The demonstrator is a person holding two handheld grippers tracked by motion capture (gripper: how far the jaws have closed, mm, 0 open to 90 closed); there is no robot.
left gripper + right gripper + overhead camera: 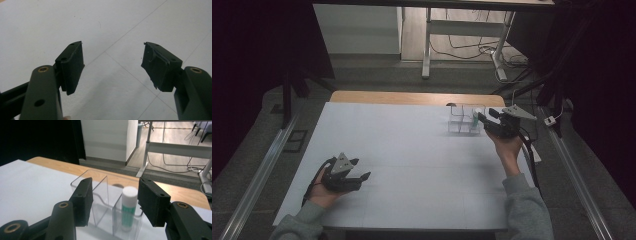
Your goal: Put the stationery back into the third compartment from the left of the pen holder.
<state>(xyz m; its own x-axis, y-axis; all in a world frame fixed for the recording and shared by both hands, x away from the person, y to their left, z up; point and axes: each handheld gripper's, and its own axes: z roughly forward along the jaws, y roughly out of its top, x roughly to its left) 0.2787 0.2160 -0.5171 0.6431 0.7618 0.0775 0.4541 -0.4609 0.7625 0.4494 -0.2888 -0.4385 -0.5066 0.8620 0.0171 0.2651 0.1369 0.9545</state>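
We are holding the right gripper (112, 200) released, jaws straddling the glue stick (129, 208) standing upright in the near compartment of the clear organizer (100, 195), and judging we should close squarely on its cap while the left gripper (112, 67) is idling spread wide over the bare table (50, 25)

Cut off at 6 o'clock of the right gripper view: the foot of the clear divided holder (100, 202) and the base of the white-capped tube (129, 210); print on that tube's green label too blurred to read; far too small in the high view to tell the tube's (475, 118) markings.
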